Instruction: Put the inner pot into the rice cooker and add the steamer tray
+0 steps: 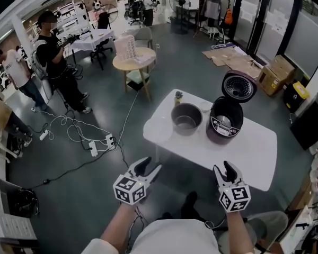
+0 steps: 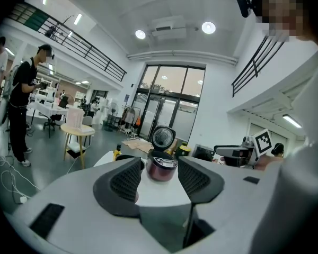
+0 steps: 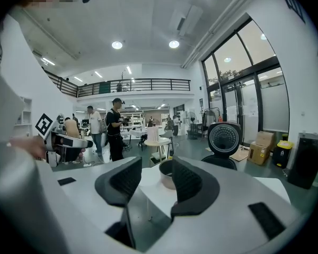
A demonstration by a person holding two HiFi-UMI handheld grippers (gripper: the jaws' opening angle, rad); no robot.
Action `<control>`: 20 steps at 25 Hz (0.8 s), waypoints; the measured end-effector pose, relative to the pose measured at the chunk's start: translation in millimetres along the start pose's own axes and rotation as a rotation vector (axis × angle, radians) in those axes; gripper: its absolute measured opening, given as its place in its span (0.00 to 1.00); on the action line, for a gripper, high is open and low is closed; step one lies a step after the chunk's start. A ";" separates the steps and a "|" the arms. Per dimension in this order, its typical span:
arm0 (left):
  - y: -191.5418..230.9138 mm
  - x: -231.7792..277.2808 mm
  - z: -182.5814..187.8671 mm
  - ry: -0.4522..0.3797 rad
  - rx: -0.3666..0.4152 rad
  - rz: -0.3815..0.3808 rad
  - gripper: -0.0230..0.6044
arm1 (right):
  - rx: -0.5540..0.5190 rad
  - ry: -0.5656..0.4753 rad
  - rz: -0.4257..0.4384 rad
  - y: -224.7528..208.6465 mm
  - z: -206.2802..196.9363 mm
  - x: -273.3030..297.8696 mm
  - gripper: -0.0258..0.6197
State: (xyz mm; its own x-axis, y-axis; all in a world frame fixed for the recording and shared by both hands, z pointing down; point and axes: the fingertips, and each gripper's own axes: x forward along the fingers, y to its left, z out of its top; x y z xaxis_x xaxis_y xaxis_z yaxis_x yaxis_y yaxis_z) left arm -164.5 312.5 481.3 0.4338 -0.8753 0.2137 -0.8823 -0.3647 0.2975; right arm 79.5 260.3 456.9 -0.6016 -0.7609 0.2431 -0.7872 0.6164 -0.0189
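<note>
The grey metal inner pot (image 1: 186, 119) stands on the white table (image 1: 238, 152), just left of the dark maroon rice cooker (image 1: 226, 120), whose lid (image 1: 239, 85) is up. Both grippers hang in the air short of the table's near edge and touch nothing. My left gripper (image 1: 149, 168) is open and empty; in its own view the cooker (image 2: 161, 168) shows far off between the jaws. My right gripper (image 1: 223, 169) is also open and empty, and the pot (image 3: 166, 175) sits beyond its jaws with the cooker's lid (image 3: 224, 139) to the right. I cannot make out a steamer tray.
A small bottle-like item (image 1: 178, 96) stands at the table's far edge. Cables and power strips (image 1: 93, 144) lie on the floor to the left. A round wooden table (image 1: 134, 58) and several people stand farther back. Cardboard boxes (image 1: 276, 72) sit at the right.
</note>
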 end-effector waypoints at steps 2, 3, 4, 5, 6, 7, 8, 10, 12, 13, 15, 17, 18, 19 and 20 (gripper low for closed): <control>3.5 5.2 -1.1 0.003 -0.004 0.006 0.40 | 0.003 0.004 0.001 -4.8 -0.8 6.2 0.34; 5.5 9.3 -1.4 0.004 -0.006 0.008 0.40 | 0.004 0.005 0.002 -8.3 -1.2 10.4 0.34; 7.7 14.2 -1.1 0.005 -0.007 0.011 0.41 | 0.005 0.007 0.004 -12.3 -1.4 15.5 0.34; 9.9 19.9 -0.3 0.007 -0.007 0.015 0.40 | 0.004 0.008 0.006 -16.8 -1.3 21.0 0.34; 11.5 26.2 1.1 0.008 -0.007 0.018 0.40 | 0.001 0.011 0.009 -22.0 -0.9 26.4 0.34; 12.1 32.9 2.9 0.009 -0.008 0.021 0.40 | -0.003 0.014 0.012 -27.7 -0.4 31.5 0.34; 12.0 39.7 4.8 0.010 -0.009 0.025 0.40 | -0.005 0.017 0.017 -34.0 0.2 36.1 0.34; 12.4 53.7 8.5 0.014 -0.011 0.034 0.40 | -0.004 0.024 0.027 -46.9 1.7 46.5 0.34; 16.7 67.8 11.7 0.019 -0.014 0.044 0.40 | -0.001 0.030 0.038 -58.2 3.4 60.1 0.34; 19.8 74.9 12.9 0.021 -0.016 0.048 0.41 | 0.000 0.033 0.044 -63.2 4.0 67.6 0.34; 25.4 90.4 14.8 0.025 -0.019 0.057 0.40 | -0.001 0.038 0.056 -74.5 4.5 82.9 0.34; 28.3 108.6 16.8 0.030 -0.023 0.065 0.40 | 0.001 0.045 0.067 -89.7 5.7 98.2 0.34; 28.8 118.3 17.8 0.035 -0.025 0.069 0.40 | 0.003 0.049 0.072 -98.6 6.7 105.7 0.34; 29.1 128.2 18.8 0.040 -0.028 0.075 0.40 | 0.005 0.053 0.078 -108.0 7.6 113.2 0.34; 29.8 137.9 19.5 0.046 -0.031 0.083 0.40 | 0.008 0.058 0.083 -117.4 8.3 120.9 0.34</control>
State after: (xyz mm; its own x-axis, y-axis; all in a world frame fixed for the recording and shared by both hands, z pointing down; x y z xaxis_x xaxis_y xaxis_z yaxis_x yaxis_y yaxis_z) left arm -134.5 174.7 501.5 0.3681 -0.8864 0.2808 -0.9098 -0.2810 0.3054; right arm 98.1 94.2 480.4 -0.6563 -0.6939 0.2965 -0.7361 0.6751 -0.0493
